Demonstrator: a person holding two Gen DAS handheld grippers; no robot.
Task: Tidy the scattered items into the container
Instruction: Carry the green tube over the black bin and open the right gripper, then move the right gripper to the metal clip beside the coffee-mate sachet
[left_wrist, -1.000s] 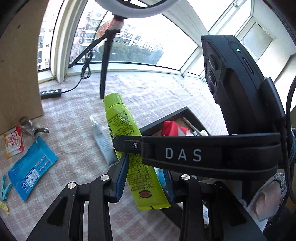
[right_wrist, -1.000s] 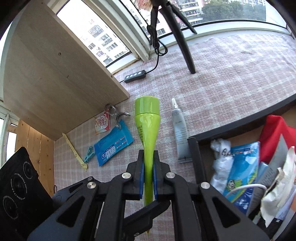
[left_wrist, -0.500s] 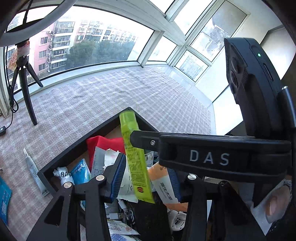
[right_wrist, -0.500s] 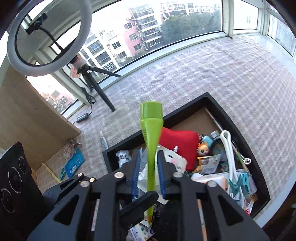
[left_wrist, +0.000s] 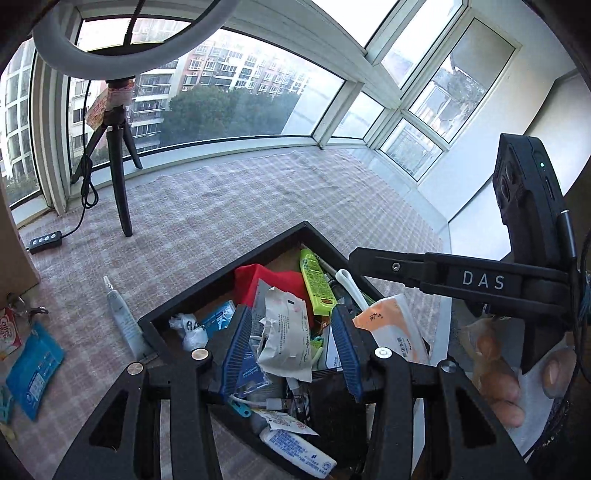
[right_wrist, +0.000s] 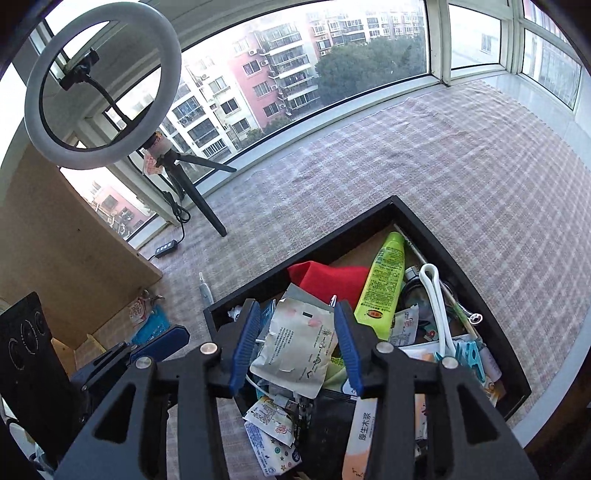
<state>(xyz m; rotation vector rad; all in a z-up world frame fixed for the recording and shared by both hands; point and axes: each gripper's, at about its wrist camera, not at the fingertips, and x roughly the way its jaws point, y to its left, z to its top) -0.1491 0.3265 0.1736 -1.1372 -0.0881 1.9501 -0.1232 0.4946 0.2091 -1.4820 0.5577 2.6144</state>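
The black box (left_wrist: 221, 277) is crammed with packets, a red cloth and cables. The lime-green tube (left_wrist: 316, 282) lies loose inside it near the far corner, also the green tube (right_wrist: 380, 284) in the right wrist view. My right gripper (right_wrist: 295, 347) hovers over the box (right_wrist: 314, 253) with its jaws opening and nothing between them. My left gripper (left_wrist: 291, 354) is open above the box's near side, gripping nothing. On the checked cloth to the left lie a white tube (left_wrist: 122, 321), a blue packet (left_wrist: 31, 365) and a red-and-white sachet (left_wrist: 7, 332).
A ring light on a black tripod (left_wrist: 118, 173) stands at the back left, its cable running to a switch (left_wrist: 46, 242). A wooden board (right_wrist: 74, 236) stands at the left. The table edge (right_wrist: 554, 406) runs close behind the box on the right.
The right gripper carried the green tube from the cloth over the box and let go; the tube now lies in the box. Both grippers swung right and up.
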